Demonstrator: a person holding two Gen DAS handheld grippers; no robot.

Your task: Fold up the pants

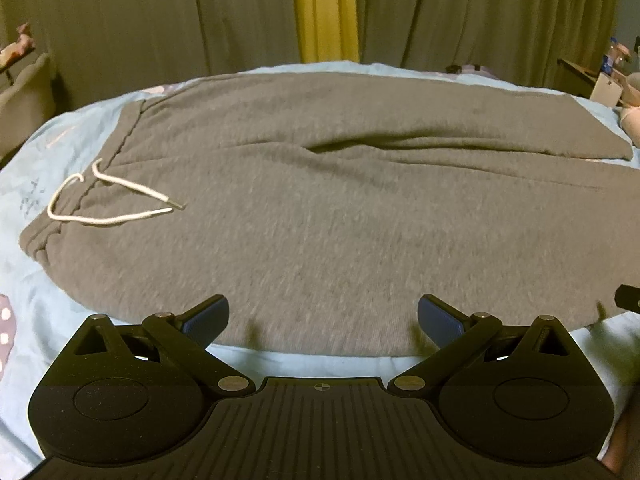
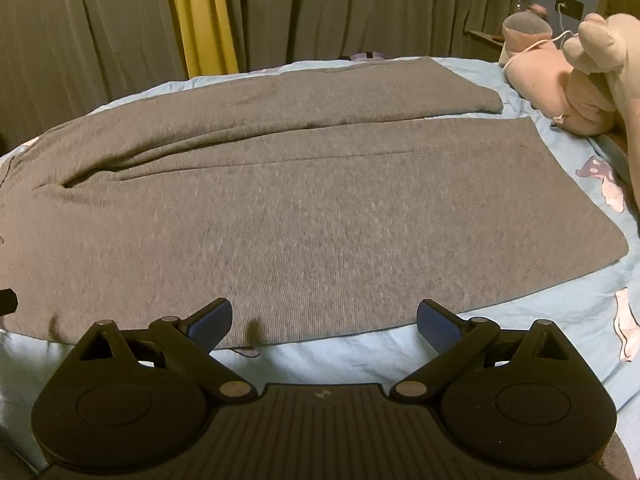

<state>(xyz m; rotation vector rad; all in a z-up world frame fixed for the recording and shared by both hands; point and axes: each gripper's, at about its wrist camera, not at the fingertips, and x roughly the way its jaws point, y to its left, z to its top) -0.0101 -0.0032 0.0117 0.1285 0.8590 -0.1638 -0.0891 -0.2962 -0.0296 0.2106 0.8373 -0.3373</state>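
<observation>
- Pants (image 1: 320, 208), grey, lie spread flat on the bed (image 1: 72, 136).
- Left gripper (image 1: 323, 320) hovers at the pants' near edge, fingers spread wide, empty.
- Right gripper (image 2: 325, 322) likewise.

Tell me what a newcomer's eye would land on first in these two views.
The grey pants dominate, spread flat across the light blue bedsheet, waistband to the left with its white drawstring looped over it. Behind, a yellow curtain strip cuts through the drab curtains. Both the left gripper and right gripper sit open at the pants' near edge, holding nothing.
</observation>
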